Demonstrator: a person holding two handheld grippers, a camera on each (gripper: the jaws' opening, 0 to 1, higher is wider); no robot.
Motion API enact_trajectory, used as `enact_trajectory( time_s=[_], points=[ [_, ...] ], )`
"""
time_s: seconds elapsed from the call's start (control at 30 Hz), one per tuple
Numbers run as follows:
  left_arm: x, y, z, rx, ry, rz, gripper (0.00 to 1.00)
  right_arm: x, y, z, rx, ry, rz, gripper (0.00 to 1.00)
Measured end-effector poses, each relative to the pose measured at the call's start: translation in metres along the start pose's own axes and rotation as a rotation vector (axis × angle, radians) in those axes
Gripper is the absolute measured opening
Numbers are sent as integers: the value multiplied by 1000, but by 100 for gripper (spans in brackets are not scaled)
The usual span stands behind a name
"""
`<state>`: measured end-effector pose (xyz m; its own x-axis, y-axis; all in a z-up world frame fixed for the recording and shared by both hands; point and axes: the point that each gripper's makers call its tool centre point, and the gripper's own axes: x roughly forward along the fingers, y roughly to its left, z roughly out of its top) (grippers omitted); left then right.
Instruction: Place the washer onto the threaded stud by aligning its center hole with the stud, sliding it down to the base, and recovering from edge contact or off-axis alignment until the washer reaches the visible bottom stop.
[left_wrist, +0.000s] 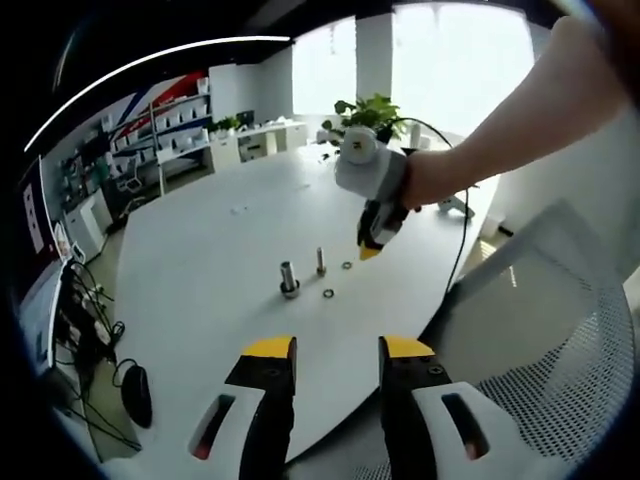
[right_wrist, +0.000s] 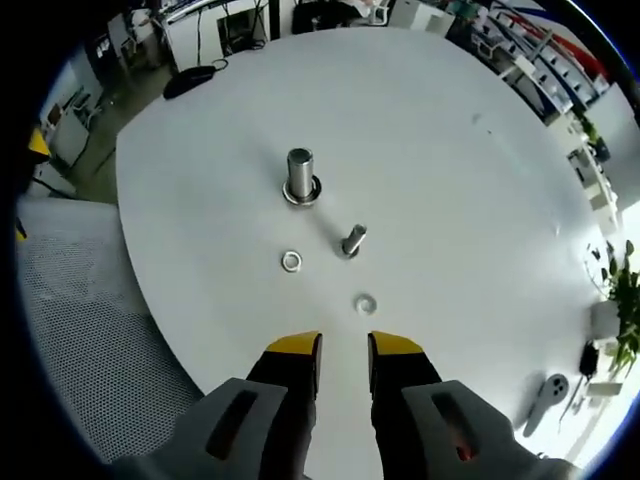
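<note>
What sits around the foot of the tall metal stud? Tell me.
A ring-like flange or washer circles the tall stud at its foot on the white table. Whether it is loose or part of the stud cannot be told.

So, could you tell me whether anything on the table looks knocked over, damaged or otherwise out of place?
Nothing stands out. The larger stud and the small bolt both stand upright on the white table, and the two washers lie flat beside them. Neither hand-held gripper touches anything.
</note>
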<state>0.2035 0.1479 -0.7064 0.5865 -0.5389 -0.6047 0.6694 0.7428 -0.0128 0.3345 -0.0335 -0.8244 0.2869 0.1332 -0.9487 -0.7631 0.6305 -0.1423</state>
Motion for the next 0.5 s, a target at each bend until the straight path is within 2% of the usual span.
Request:
enact_trajectory(
  time_s=[0.1,0.23,0.4,0.5],
  points=[
    [0,1,1,-10,-6,3,32,3,-4,-4,-6,3,5,21],
    [-4,5,8,-23,-43,24,31,7,-14,-5,6,-6,16,22],
    [-2,8,4,-34,-25,38,32,13,-20,-5,-11,-39,41,22],
    [-4,12,7,-45,-38,63,31,20,-27,-10,-8,-43,56,23]
  ],
)
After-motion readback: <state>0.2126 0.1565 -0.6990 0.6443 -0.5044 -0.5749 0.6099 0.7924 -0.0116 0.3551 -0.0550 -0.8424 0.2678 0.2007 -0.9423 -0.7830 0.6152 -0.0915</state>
